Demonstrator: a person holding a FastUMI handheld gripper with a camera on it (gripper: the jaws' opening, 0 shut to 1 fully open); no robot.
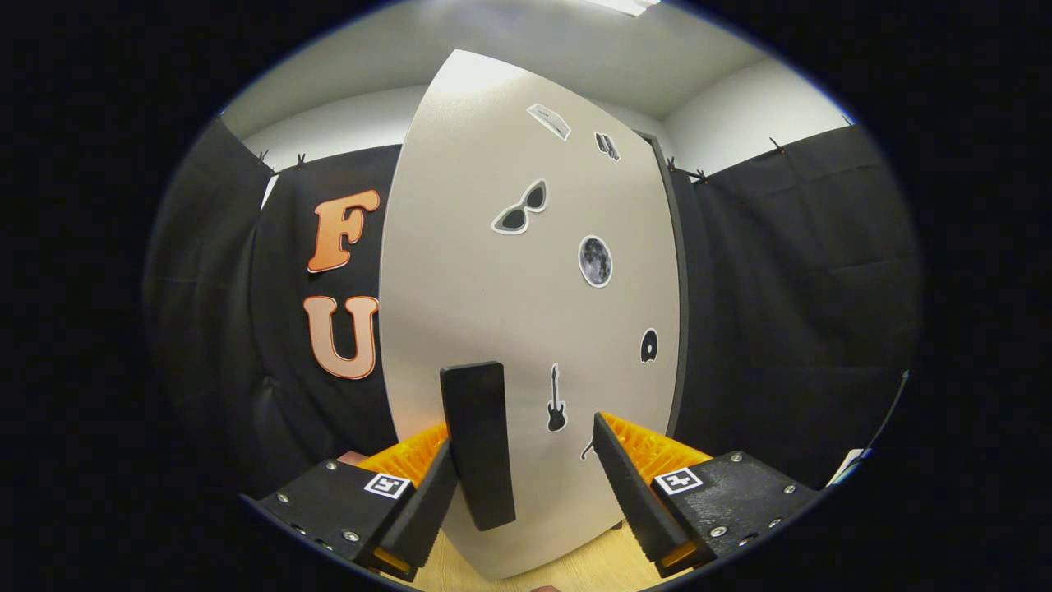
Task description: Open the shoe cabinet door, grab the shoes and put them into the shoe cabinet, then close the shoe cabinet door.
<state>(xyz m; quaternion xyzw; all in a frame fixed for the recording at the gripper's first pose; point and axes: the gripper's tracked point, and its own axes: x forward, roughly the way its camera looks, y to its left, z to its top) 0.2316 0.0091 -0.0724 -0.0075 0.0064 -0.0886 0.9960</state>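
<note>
Grey cabinet door (526, 312) fills centre frame, stickers on face. Black handle (478, 444) upright, long axis vertical, lower centre, between tongs (526, 485), hugging left finger. Tongs apart, not clamped. Wooden floor (575, 567) below. Judgement: close on handle to swing door.

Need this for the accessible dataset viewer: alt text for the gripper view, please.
The gripper is open, its fingers either side of the black handle on the pale shoe cabinet door, the handle close by the left finger. The door carries small stickers, including sunglasses, a moon and a guitar; black cloth hangs behind.
</note>
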